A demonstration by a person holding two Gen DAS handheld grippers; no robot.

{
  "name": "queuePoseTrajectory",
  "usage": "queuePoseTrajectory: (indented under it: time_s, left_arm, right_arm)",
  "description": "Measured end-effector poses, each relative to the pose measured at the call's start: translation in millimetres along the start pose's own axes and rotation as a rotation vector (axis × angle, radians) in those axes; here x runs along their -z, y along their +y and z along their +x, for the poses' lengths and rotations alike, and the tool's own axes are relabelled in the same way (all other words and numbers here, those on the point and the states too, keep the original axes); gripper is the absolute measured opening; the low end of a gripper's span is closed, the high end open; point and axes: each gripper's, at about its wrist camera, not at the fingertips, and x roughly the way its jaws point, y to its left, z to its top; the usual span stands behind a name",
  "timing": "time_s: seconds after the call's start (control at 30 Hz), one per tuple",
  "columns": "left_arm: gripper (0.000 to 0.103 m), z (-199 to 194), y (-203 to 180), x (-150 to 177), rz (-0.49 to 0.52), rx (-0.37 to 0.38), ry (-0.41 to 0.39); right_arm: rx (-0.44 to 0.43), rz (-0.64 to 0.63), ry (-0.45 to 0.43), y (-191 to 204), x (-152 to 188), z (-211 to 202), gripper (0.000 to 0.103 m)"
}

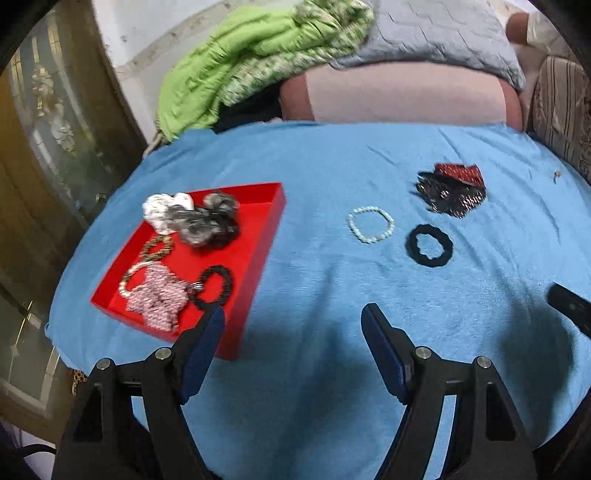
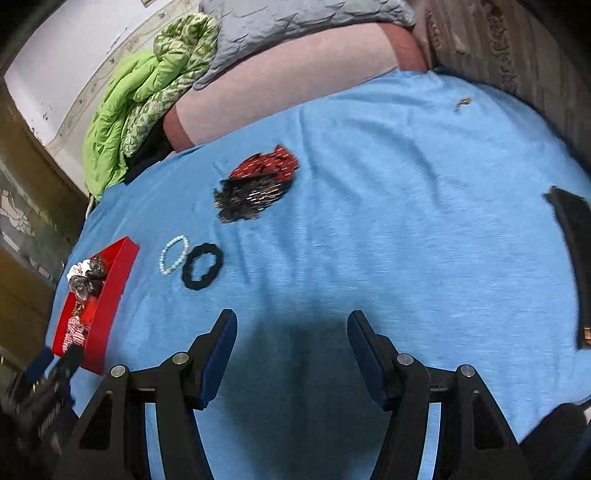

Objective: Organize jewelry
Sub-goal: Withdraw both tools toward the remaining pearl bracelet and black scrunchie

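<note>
A red tray (image 1: 258, 221) sits at the left on the blue cloth (image 1: 325, 295). It holds several scrunchies, a pink bow (image 1: 157, 299), a black hair tie (image 1: 214, 288) and bead bracelets. On the cloth lie a white pearl bracelet (image 1: 370, 224), a black scrunchie (image 1: 430, 250) and a red-and-black sequined bow (image 1: 452, 192). My left gripper (image 1: 293, 321) is open and empty, just right of the tray's near corner. My right gripper (image 2: 291, 325) is open and empty, below the black scrunchie (image 2: 202, 266) and the pearl bracelet (image 2: 174, 254). The tray (image 2: 110, 295) shows at the far left there.
Green bedding (image 1: 236, 70), a grey pillow (image 1: 436, 33) and a pink cushion (image 1: 402, 92) lie behind the cloth. A black flat object (image 2: 576, 258) lies at the cloth's right edge. A small bit of debris (image 2: 461, 103) lies at the far right.
</note>
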Motion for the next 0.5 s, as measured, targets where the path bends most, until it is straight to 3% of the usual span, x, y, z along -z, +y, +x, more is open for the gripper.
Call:
queuePoseTrajectory:
  time_s: [0.23, 0.5]
  left_arm:
    - [0.075, 5, -18, -22, -0.002, 0.069, 0.025]
    - [0.075, 0, -4, -31, 0.008, 0.018, -0.05]
  right_arm:
    - [0.067, 0.024, -0.033, -36, 6, -20, 0.067]
    - [0.077, 0.024, -0.023, -35, 5, -14, 0.067]
